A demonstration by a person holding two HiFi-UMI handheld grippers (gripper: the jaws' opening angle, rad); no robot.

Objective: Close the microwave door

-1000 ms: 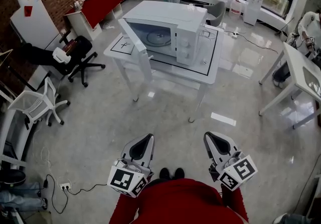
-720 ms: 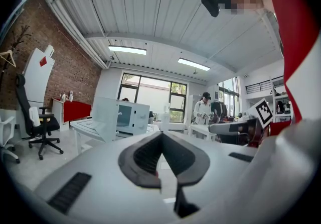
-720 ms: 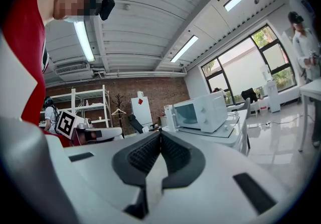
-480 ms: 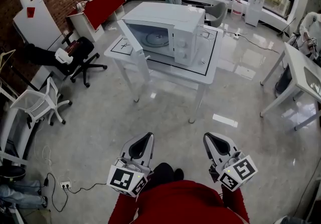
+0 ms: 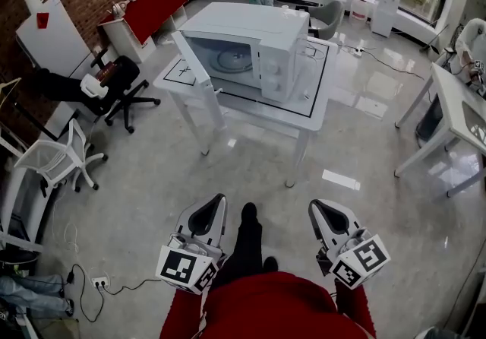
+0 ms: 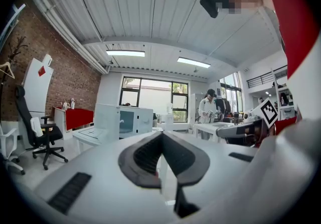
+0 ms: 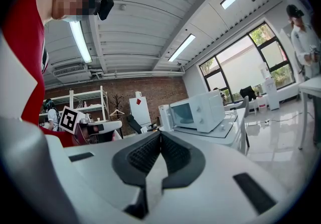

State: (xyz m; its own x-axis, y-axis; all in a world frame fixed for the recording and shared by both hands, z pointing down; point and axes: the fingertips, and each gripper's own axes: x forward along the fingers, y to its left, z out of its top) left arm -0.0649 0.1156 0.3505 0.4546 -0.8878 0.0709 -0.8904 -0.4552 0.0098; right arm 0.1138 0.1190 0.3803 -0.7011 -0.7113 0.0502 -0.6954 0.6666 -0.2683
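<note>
A white microwave point(image 5: 254, 45) stands on a white table point(image 5: 319, 102) across the room. Its door point(image 5: 196, 64) hangs wide open, swung out to the left. Both grippers are held low and level in front of the person's red top, far from the microwave. The left gripper point(image 5: 216, 204) is shut with nothing between its pads. The right gripper point(image 5: 317, 210) is also shut and empty. The left gripper view has closed jaws point(image 6: 161, 135) with the microwave point(image 6: 128, 120) small behind them. In the right gripper view the jaws point(image 7: 160, 135) are closed below the microwave point(image 7: 200, 111).
A black office chair point(image 5: 121, 83) and a white chair point(image 5: 57, 155) stand at the left, by a red cabinet point(image 5: 156, 3). Another white table point(image 5: 456, 109) is at the right. A power strip with cables point(image 5: 99, 281) lies on the floor. A person in white point(image 6: 206, 110) stands far off.
The left gripper has shifted a little left and forward. A dark-clad leg has stepped forward between the grippers. The right gripper has stayed put and the microwave door still stands open.
</note>
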